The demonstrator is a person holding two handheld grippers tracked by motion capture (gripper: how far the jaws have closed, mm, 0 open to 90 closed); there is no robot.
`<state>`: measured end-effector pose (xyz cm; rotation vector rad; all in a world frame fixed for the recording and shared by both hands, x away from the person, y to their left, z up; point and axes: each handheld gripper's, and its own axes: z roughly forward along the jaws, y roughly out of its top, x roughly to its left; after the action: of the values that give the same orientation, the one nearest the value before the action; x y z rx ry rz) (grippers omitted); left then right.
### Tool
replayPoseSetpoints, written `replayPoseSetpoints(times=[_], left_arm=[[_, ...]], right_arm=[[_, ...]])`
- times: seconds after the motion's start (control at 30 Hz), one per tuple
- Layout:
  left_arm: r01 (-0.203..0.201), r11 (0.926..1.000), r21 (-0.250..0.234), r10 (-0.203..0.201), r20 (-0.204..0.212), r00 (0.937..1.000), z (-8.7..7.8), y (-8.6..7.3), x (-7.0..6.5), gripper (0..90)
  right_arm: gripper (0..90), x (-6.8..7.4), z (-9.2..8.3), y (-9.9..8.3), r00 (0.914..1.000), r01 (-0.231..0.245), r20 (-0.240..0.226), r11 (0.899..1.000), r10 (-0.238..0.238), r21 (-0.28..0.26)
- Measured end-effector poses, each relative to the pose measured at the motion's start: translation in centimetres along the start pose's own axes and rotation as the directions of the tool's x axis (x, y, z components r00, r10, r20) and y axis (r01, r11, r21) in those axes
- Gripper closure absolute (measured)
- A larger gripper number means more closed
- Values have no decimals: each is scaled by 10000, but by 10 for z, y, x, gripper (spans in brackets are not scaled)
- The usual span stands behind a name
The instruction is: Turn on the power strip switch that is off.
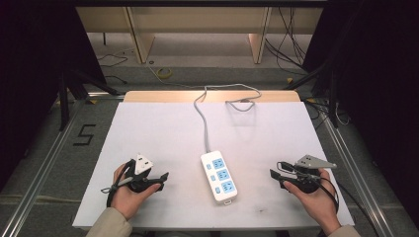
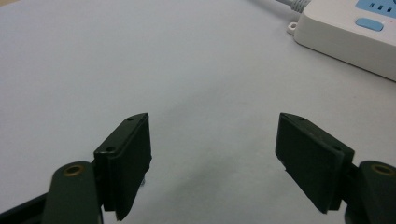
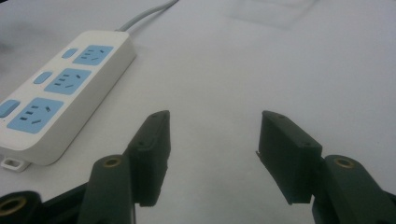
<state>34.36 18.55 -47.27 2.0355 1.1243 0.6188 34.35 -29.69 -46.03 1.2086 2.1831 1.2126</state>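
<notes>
A white power strip (image 1: 219, 177) with three blue sockets lies in the middle of the white table top (image 1: 163, 133); its grey cable (image 1: 202, 116) runs to the far edge. My left gripper (image 1: 160, 177) rests on the table to the strip's left, jaws open and empty. My right gripper (image 1: 275, 174) rests to the strip's right, also open with nothing between its jaws. In the left gripper view the gripper (image 2: 212, 158) has the strip's end (image 2: 348, 32) at the upper right. The right gripper (image 3: 212, 154) has the strip (image 3: 60, 88) to the left in its own view.
The cable loops near the table's far edge (image 1: 242, 101). Beyond the table stand wooden furniture legs (image 1: 138, 39) and floor cables (image 1: 291, 44). Dark curtains flank both sides. A metal rail (image 1: 44, 163) runs along the floor at the left.
</notes>
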Motion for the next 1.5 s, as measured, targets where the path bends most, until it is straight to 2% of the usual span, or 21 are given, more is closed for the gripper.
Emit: replayPoseSetpoints(times=[0.13, 0.2, 0.23, 0.27, 0.33, 0.37, 0.4, 0.6, 1.2, 1.5], left_arm=[[10, 10000, 46, -10, 2, 10000, 0, -1, -1, 271], [21, 10000, 23, -21, -4, 10000, 0, -1, -2, 273], [9, 10000, 18, -9, -15, 10000, 0, -1, -2, 273], [-80, 10000, 34, 80, -27, 10000, 0, 0, -2, 275], [-126, 9999, 87, 126, -51, 9999, 0, 0, -3, 276], [-131, 9999, 94, 131, -61, 9999, 0, 0, -3, 280], [-136, 9999, 100, 137, -77, 9999, 0, 0, -3, 280], [-149, 9997, 192, 151, -117, 9998, 1, -1, -2, 284], [-289, 9994, 186, 294, -262, 9992, 2, -1, -3, 294], [-410, 9989, 228, 417, -329, 9986, 2, -1, -3, 300]], right_arm=[[487, 0, 0, 3, 9999, 114, -55, 9998, -114, 157], [550, 2, -1, 5, 9999, 157, -71, 9993, -154, 325], [550, 2, -1, 5, 9999, 157, -71, 9993, -154, 325], [608, 1, -2, 7, 9996, 241, -159, 9985, -233, 490], [643, 1, -3, 8, 9995, 291, -168, 9982, -283, 531], [714, 1, -4, 10, 9991, 396, -195, 9970, -384, 664], [746, 0, -4, 12, 9988, 457, -198, 9964, -444, 721], [900, 2, -5, 19, 9971, 764, -132, 9897, -754, 1212], [900, 8, 0, 29, 9972, 705, -407, 9745, -633, 2131], [900, 14, 4, 37, 9954, 886, -566, 9658, -770, 2435]])
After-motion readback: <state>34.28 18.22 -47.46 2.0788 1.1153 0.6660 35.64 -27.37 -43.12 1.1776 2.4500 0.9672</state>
